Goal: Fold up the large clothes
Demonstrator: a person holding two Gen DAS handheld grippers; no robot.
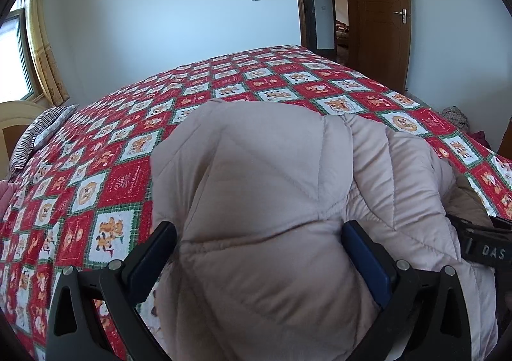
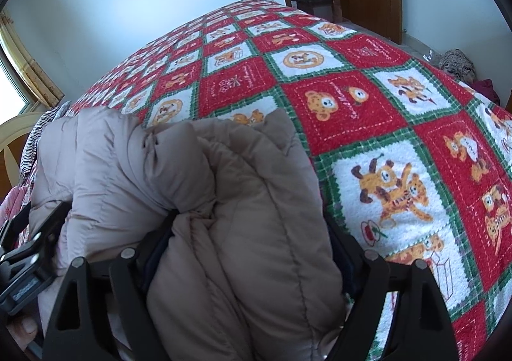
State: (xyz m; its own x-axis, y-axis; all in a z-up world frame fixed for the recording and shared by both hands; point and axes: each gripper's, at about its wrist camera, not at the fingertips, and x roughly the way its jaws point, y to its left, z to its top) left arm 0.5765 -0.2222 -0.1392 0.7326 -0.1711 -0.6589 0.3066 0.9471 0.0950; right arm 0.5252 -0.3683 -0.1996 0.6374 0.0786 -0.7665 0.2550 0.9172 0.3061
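Observation:
A pale beige quilted puffer jacket (image 1: pixel 262 188) lies bundled on the bed, near its front edge. My left gripper (image 1: pixel 259 233) has its jaws wide apart with a thick fold of the jacket bulging between the fingers (image 1: pixel 364 252). In the right wrist view the jacket (image 2: pixel 243 207) fills the lower middle. My right gripper (image 2: pixel 252 226) also has its jaws wide, with a bulky fold between them. Its fingertips are mostly hidden by the fabric. The other gripper shows at each view's edge, pressed into the jacket.
The bed carries a red, white and green patchwork quilt (image 1: pixel 128 143) with tiger pictures, also in the right wrist view (image 2: pixel 368 105). A striped pillow (image 1: pixel 38 133) lies at the far left. A brown door (image 1: pixel 380 9) and a clothes pile (image 2: pixel 457 63) are at right.

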